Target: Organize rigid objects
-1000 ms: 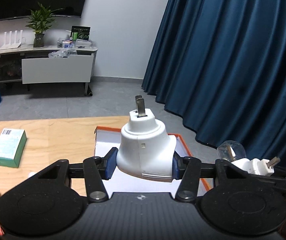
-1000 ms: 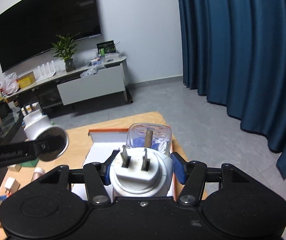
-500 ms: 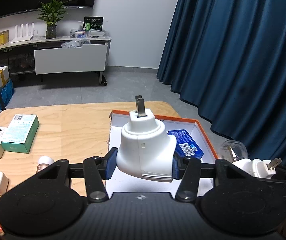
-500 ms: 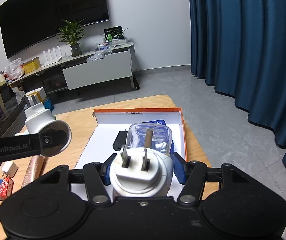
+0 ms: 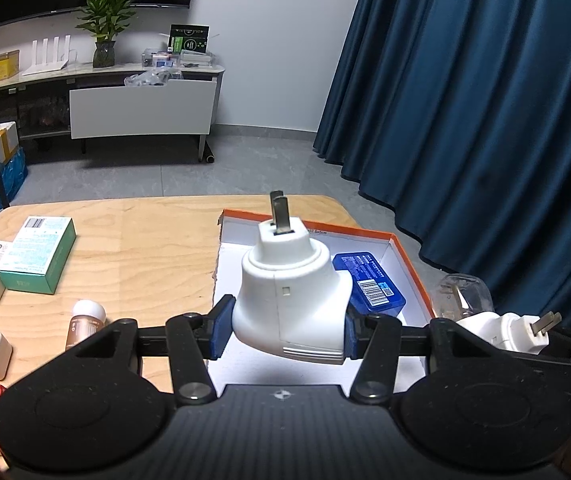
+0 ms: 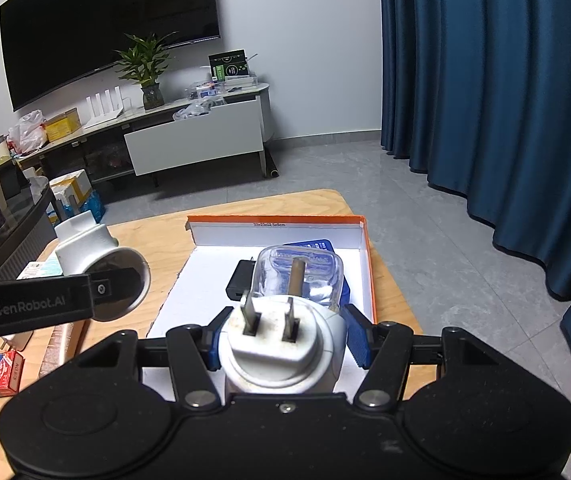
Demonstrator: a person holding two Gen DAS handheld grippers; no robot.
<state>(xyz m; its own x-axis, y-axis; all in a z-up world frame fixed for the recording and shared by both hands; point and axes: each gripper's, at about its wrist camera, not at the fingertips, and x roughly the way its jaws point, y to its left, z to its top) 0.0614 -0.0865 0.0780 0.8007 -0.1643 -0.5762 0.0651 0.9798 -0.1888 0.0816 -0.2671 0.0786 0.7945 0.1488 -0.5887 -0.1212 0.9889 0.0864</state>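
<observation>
White plug adapter (image 5: 289, 300) clamped in left tongs (image 5: 285, 330), prongs up, held above orange-rimmed box (image 5: 409, 258). Second white plug with clear cap (image 6: 281, 332) clamped in right tongs (image 6: 287, 338), also over the box. Inside: blue case (image 5: 369, 284), black charger (image 6: 239, 280). Beside it on the wooden surface (image 5: 137, 264): green carton (image 5: 37, 256), small bottle (image 5: 85, 320).

1. Left wrist view: more of the wooden table (image 5: 145, 248) has come into sight than a second ago.
2. The orange-rimmed box (image 5: 409, 256) now shows a blue case (image 5: 369, 284) inside it.
3. Right wrist view: a black adapter (image 6: 241, 280) has appeared inside the orange-rimmed box.
</observation>
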